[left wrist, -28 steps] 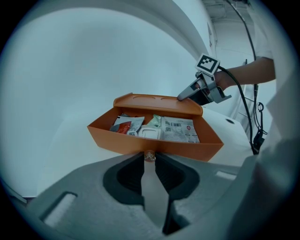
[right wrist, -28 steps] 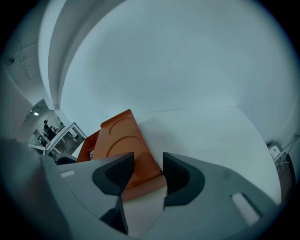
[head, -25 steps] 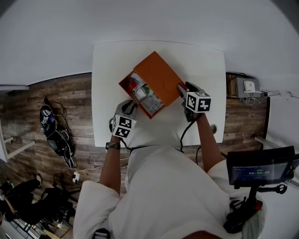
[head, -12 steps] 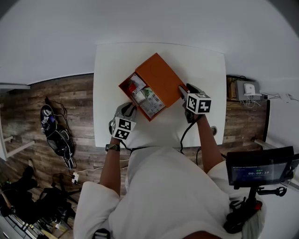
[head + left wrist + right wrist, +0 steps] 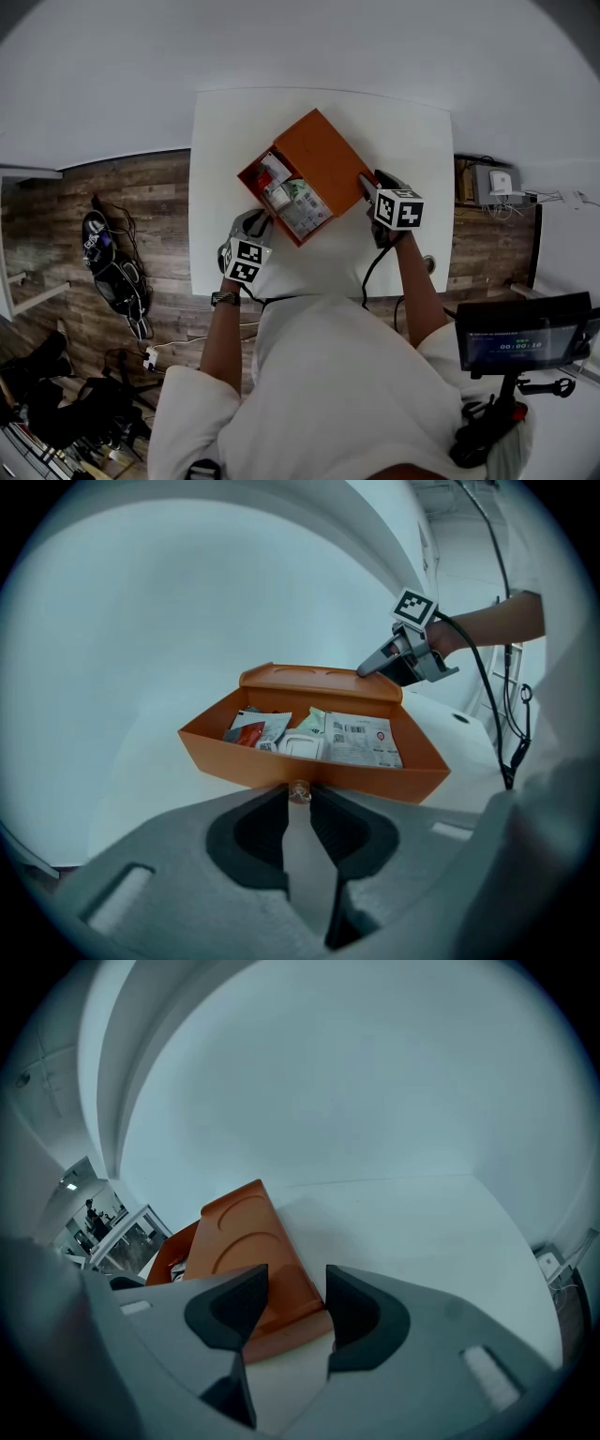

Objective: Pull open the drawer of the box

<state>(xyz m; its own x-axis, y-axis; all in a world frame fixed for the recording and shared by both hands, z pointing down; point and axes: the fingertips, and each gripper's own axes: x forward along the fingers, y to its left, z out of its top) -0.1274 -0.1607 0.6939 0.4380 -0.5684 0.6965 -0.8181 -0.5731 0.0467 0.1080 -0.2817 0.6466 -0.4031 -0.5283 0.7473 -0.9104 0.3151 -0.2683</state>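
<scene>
The orange drawer stands partly out of the box, on the side toward the person, with packets lying inside it. The left tool is pinched together on the small clear knob at the drawer's front. The right tool, its jaws apart, straddles the box's near corner. Everything rests on the white surface.

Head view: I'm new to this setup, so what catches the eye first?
The orange box on the white table, its drawer pulled out and full of packets. The left gripper pinches the drawer's small knob; the right gripper, jaws apart, straddles the box's corner.
</scene>
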